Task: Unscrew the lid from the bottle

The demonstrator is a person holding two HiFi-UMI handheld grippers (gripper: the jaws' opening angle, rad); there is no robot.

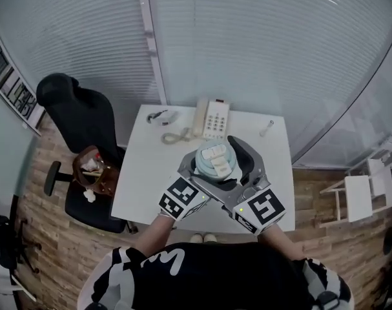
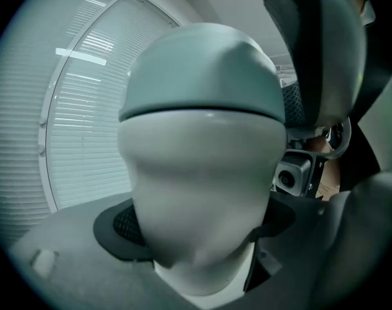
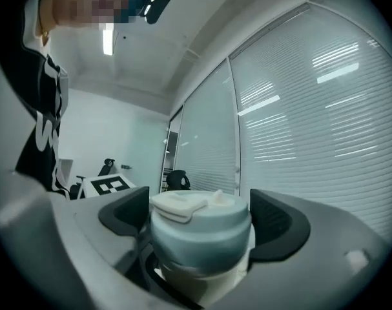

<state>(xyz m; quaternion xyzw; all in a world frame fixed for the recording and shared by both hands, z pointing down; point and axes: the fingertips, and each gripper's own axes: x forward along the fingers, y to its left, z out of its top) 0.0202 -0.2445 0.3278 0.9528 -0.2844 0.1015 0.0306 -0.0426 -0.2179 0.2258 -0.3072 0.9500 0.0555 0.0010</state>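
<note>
phone [image 1: 215,119] behind bottle [image 1: 214,162], chair [image 1: 79,118] L of table [image 1: 144,179]

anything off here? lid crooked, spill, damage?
Nothing stands out. The lid sits squarely on the bottle, with an even seam where it shows. The left hand-held gripper clamps the bottle's body, the right hand-held gripper the lid. No spill shows on the table.

Bottle [image 2: 202,192], white, capped by a pale teal lid [image 2: 202,70], is clamped between the jaws of the left gripper [image 2: 202,228]. Right gripper [image 2: 325,57] is set against the lid's right side. Blinds [image 2: 86,108] are seen behind.
</note>
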